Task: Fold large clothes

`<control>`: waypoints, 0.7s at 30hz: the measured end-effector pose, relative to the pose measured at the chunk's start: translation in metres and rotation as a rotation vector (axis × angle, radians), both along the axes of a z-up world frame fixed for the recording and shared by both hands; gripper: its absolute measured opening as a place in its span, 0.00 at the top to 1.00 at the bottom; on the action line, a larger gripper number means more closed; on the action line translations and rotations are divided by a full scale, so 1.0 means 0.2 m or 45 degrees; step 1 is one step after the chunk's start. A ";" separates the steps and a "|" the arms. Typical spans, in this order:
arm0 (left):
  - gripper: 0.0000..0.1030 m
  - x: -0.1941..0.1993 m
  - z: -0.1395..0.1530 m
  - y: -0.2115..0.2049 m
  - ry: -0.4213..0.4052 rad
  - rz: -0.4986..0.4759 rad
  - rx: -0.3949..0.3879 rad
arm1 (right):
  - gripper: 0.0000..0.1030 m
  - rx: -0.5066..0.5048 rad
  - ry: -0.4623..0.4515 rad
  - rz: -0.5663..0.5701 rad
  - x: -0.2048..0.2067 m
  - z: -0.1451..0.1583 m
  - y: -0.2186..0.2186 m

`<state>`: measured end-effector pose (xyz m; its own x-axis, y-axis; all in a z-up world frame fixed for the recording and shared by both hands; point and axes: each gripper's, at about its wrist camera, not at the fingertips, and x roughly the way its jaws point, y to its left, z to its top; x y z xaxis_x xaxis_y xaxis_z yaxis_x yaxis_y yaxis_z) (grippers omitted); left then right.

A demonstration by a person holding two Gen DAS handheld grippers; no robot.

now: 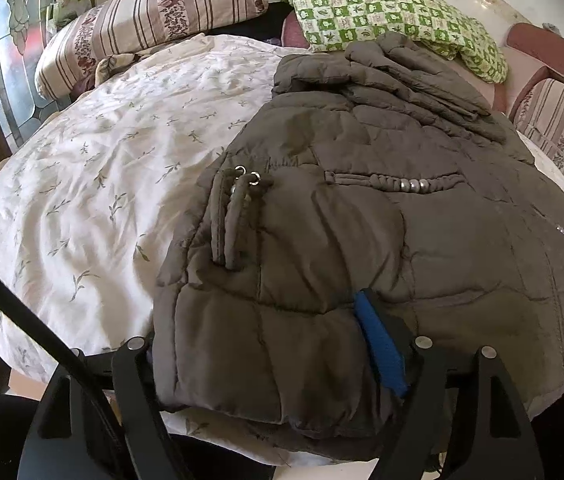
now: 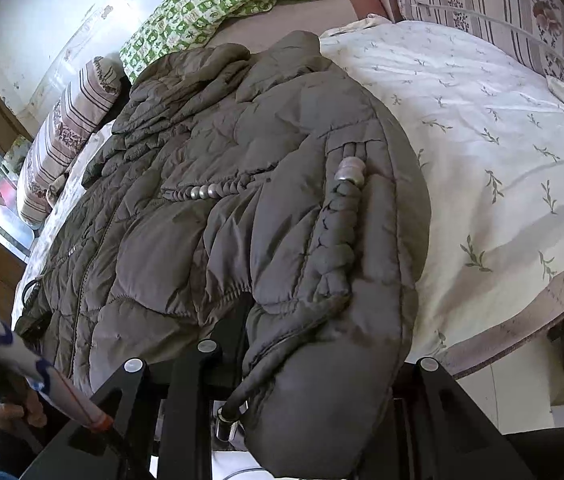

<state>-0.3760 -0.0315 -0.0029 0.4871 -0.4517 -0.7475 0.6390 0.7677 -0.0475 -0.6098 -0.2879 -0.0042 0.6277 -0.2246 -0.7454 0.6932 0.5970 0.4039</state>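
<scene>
A brown quilted jacket (image 1: 361, 220) lies spread on a bed, on a cream bedspread (image 1: 94, 168) printed with small leaf sprigs, its hem toward both cameras and its collar at the far end.

The left hand-held gripper (image 1: 266, 356) has its jaws set wide around the jacket's near left corner: a thick fold of the padded hem fills the gap between them, and the blue-padded finger (image 1: 381, 348) presses into the fabric on the right side of that fold. Just ahead of this gripper a pair of brown cord loops with metal rings (image 1: 238, 208) lies on the jacket, and further ahead and to the right a braided pocket trim with silver beads (image 1: 409, 184) runs across the front.

The right hand-held gripper (image 2: 317, 364) is closed on the jacket's near right corner, a puffy bunch of hem packed between its narrow-set jaws. A drawcord with a metal end (image 2: 228, 426) dangles just to the left of that bunch.

Beyond the jacket's collar, far from both grippers, lie a green checked pillow (image 1: 393, 12) and a striped pillow (image 1: 150, 16). In the right wrist view, low on the left, a person's hand (image 2: 14, 410) holds the other tool's handle
</scene>
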 end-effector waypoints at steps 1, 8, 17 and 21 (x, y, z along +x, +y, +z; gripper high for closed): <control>0.24 0.00 0.00 0.00 -0.001 0.003 0.004 | 0.70 0.006 0.001 -0.008 0.00 0.00 0.00; 0.38 -0.03 0.02 -0.02 -0.062 -0.029 0.026 | 0.77 -0.063 0.012 -0.016 0.00 0.02 0.03; 0.68 -0.08 0.08 -0.05 -0.170 -0.074 0.026 | 0.80 -0.164 0.004 -0.013 0.01 0.07 0.07; 0.70 -0.08 0.09 -0.06 -0.184 -0.075 0.030 | 0.80 -0.163 -0.015 -0.017 0.00 0.07 0.07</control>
